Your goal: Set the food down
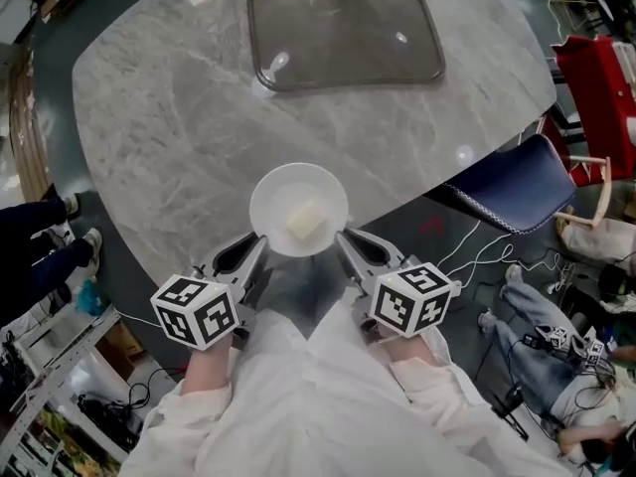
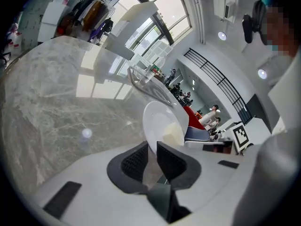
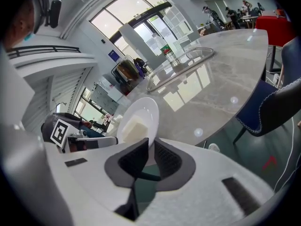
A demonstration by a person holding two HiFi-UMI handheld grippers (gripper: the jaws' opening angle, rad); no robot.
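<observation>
A white plate [image 1: 298, 210] carries a pale yellow block of food [image 1: 307, 221] over the near edge of the grey marble table [image 1: 179, 117]. My left gripper [image 1: 256, 249] is shut on the plate's left rim, and my right gripper [image 1: 344, 245] is shut on its right rim. In the left gripper view the plate [image 2: 157, 126] stands edge-on between the dark pads with the food [image 2: 172, 134] on its far face. In the right gripper view the plate [image 3: 138, 121] sits the same way, with the food [image 3: 132, 128] showing.
A clear rectangular tray [image 1: 343, 33] lies at the table's far side. A blue chair [image 1: 522, 187] stands at the right beside the table. Cables and gear litter the floor at right. A person's legs [image 1: 45, 237] are at the left.
</observation>
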